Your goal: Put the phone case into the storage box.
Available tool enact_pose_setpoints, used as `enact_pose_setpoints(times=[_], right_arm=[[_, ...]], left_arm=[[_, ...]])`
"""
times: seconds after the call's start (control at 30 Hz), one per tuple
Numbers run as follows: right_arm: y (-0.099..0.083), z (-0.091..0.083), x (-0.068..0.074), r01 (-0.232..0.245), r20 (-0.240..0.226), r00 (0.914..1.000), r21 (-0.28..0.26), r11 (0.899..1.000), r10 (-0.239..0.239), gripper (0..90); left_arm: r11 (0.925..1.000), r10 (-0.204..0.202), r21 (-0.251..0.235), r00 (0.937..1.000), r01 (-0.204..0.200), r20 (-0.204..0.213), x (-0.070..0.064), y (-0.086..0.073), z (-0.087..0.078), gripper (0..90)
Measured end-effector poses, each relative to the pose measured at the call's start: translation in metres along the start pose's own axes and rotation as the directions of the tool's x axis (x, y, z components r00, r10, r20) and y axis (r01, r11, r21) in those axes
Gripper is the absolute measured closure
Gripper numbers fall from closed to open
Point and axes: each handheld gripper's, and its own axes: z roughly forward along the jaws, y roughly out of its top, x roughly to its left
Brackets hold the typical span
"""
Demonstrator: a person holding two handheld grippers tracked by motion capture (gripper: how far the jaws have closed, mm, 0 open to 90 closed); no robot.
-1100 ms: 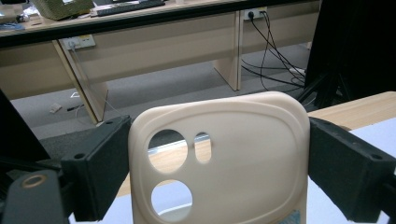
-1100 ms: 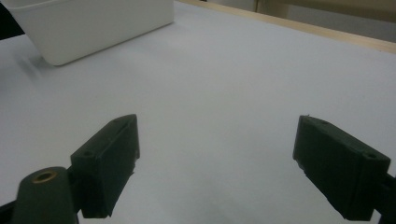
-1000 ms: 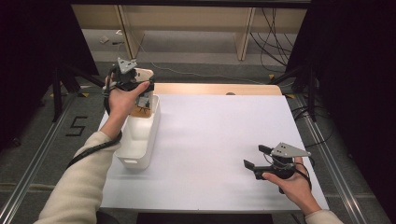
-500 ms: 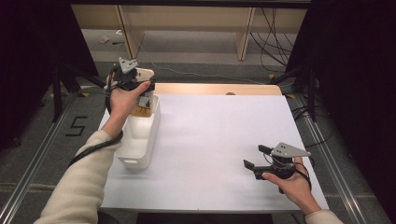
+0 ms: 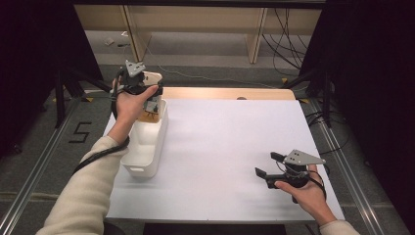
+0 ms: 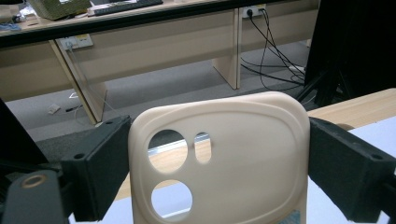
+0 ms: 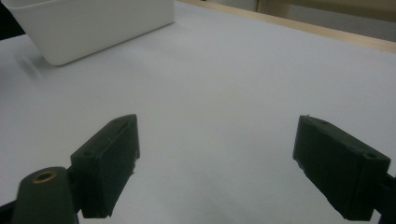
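Note:
A cream phone case (image 6: 219, 158) with round camera cutouts stands upright between the jaws of my left gripper (image 6: 217, 175), which is shut on its two sides. In the high view that left gripper (image 5: 146, 84) is held above the far end of a white bin (image 5: 147, 147) at the table's left, with the phone case (image 5: 153, 77) poking up past the hand. My right gripper (image 5: 268, 166) rests low over the white table near the front right, its jaws wide apart. The right gripper (image 7: 219, 163) has nothing between its fingers.
Something brownish (image 5: 148, 115) lies in the bin's far end, partly hidden by the hand. The white bin (image 7: 93, 23) stands far off to the left of the right gripper. A wooden strip (image 5: 225, 93) edges the table's back. Desk legs and cables lie on the floor beyond.
The left gripper has risen very slightly with the phone case in it. The right gripper has stayed where it was.

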Motion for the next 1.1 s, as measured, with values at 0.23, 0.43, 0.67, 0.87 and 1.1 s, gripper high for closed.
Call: enact_pose_setpoints(times=[0.23, 0.43, 0.67, 0.87, 1.1], right_arm=[[0.0001, 0.0, 0.0, 0.0, 0.0, 1.0, 0.0, 1.0, 0.0, 15.5], [0.0001, -0.0001, -0.0001, 0.0, 0.0, 1.0, -0.001, 1.0, 0.0, 15.5], [0.0, 0.0, -0.0004, -0.002, -0.001, 1.0, -0.003, 1.0, 0.002, 15.5], [-0.0001, 0.0, -0.0002, -0.003, -0.003, 1.0, -0.003, 1.0, 0.003, 15.5], [-0.0001, 0.0, -0.0003, -0.003, -0.002, 1.0, -0.001, 1.0, 0.003, 15.5]], left_arm=[[1.0, -0.001, 0.002, 1.0, 0.001, -0.001, 0.0015, -0.0021, 0.0023, 11.3], [1.0, -0.002, 0.001, 1.0, 0.002, 0.0, 0.001, -0.003, 0.0037, 11.3], [1.0, 0.0, 0.0, 1.0, 0.0, 0.003, 0.0021, -0.0041, 0.0049, 11.2], [1.0, 0.003, 0.001, 1.0, -0.003, 0.008, 0.0029, -0.0059, 0.0066, 11.2], [1.0, -0.001, 0.007, 1.0, 0.001, 0.001, 0.0047, -0.0084, 0.0086, 11.1]])
